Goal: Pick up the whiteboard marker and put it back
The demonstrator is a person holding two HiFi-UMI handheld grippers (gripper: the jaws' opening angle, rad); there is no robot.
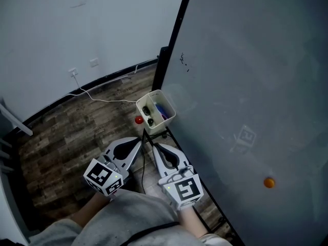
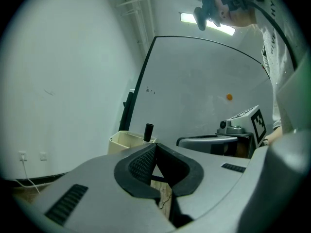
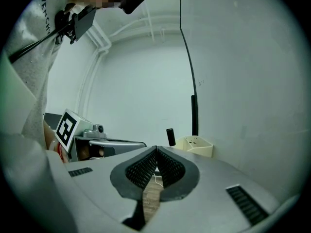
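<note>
Head view, left gripper (image 1: 134,142): jaws pressed together with nothing between them, tip aimed at the box from just short of it.
Marker box (image 1: 147,96): cream, hung at the edge of the whiteboard (image 1: 246,60), open top facing me.
Whiteboard marker (image 2: 148,131): a black one stands upright in the box, its top poking above the rim; a blue marker (image 1: 162,110) sits beside it.
Right gripper (image 1: 158,150): also closed up tight and empty, just beside the left one and nearer the board.
Stage: I judge this fits a marker waiting to be lifted, or one already dropped back home; I can't split those two.
Doing it well: whichever it is, I'd keep both tools level and clear of the box rim, since that light box looks easy to knock.
</note>
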